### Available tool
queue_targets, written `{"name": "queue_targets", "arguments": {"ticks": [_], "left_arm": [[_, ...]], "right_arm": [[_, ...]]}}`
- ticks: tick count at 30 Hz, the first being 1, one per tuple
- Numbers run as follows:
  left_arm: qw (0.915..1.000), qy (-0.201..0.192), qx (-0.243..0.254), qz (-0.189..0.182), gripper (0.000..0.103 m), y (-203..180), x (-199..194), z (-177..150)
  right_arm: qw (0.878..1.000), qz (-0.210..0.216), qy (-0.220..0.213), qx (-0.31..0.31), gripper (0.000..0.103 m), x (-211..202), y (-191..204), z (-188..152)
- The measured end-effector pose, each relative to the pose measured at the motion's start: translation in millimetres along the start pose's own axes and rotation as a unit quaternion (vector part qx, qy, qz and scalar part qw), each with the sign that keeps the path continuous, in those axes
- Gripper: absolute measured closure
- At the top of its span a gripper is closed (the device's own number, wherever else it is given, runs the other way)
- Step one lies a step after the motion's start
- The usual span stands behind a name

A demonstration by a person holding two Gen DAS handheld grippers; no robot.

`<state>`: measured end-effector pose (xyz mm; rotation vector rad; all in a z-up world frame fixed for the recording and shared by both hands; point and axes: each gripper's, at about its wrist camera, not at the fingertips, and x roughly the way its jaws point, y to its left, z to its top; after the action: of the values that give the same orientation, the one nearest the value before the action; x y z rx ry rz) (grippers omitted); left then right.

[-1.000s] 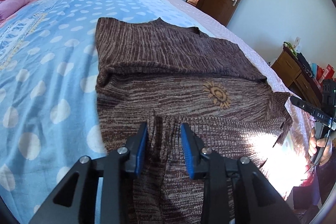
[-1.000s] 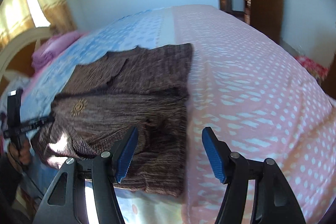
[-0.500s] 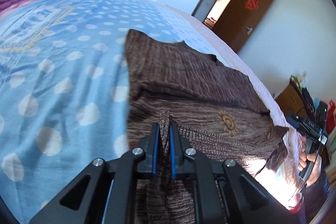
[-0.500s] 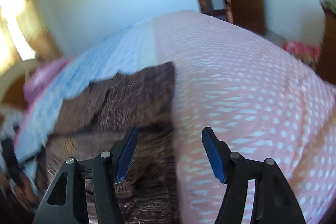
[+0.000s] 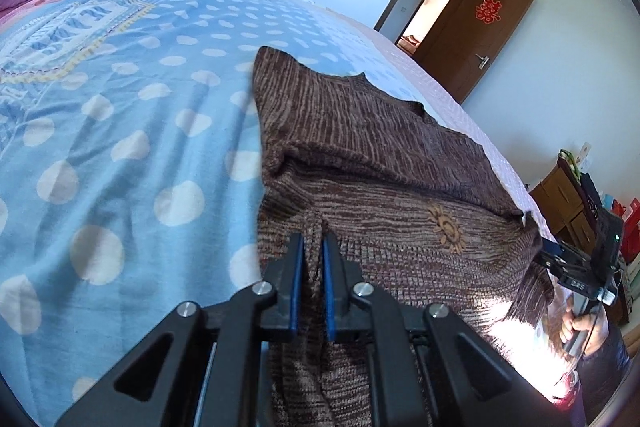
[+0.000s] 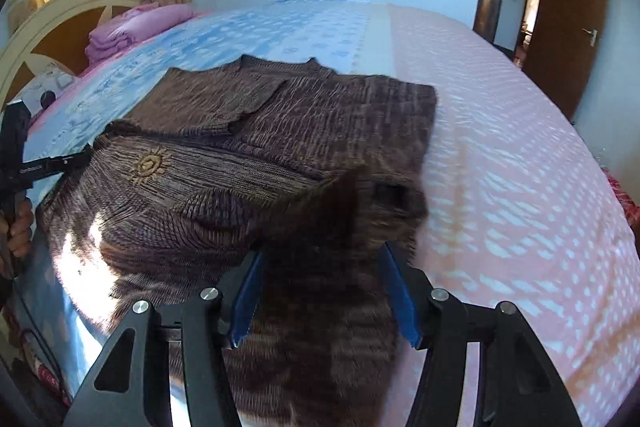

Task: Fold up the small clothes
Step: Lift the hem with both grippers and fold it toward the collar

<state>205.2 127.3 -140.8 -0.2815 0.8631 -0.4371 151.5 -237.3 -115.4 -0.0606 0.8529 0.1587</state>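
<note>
A brown knitted sweater (image 5: 380, 163) with a yellow sun emblem (image 5: 448, 229) lies on the bed, its sleeves folded in over the body. My left gripper (image 5: 312, 251) is shut on a pinched ridge of the sweater's near hem at its left corner. In the right wrist view the sweater (image 6: 280, 131) spreads ahead, with the emblem (image 6: 150, 165) at left. My right gripper (image 6: 324, 267) is open, with the sweater's near right corner bunched up between the blue pads; the fabric there is blurred.
The bed has a blue dotted sheet (image 5: 120, 131) on one side and a pink dotted sheet (image 6: 500, 147) on the other. Folded pink bedding (image 6: 132, 27) lies by the headboard. A brown door (image 5: 488, 39) stands open. A wooden cabinet (image 5: 568, 203) stands beside the bed.
My left gripper closed on the sweater's hem and stays shut on it. My right gripper moved forward and down, so the sweater's right corner now sits between its open fingers.
</note>
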Motion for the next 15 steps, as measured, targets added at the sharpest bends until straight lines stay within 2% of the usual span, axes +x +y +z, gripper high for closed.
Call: {"name": "queue_targets", "arguments": {"ticks": [2,5,8,12,15], "left_arm": [[0.9999,0.004,0.008,0.006,0.093,-2.0,2.4,-0.3],[0.9996,0.005,0.026,0.012,0.092,-7.2,4.5,-0.2],[0.9991,0.003,0.039,0.019,0.092,-10.7,5.3,-1.0],[0.9987,-0.008,0.046,0.02,0.093,-13.9,-0.7,-3.1],[0.9988,-0.027,0.04,0.013,0.093,-16.5,-14.6,-2.5]], "right_arm": [[1.0,0.006,0.02,-0.008,0.044,17.0,4.1,0.7],[1.0,0.009,0.01,-0.002,0.046,20.6,1.3,1.4],[0.999,0.012,0.016,0.029,0.086,19.1,-5.3,4.1],[0.999,0.001,0.011,0.044,0.09,7.6,-1.5,4.2],[0.998,0.0,-0.02,0.059,0.09,-18.0,1.9,4.4]]}}
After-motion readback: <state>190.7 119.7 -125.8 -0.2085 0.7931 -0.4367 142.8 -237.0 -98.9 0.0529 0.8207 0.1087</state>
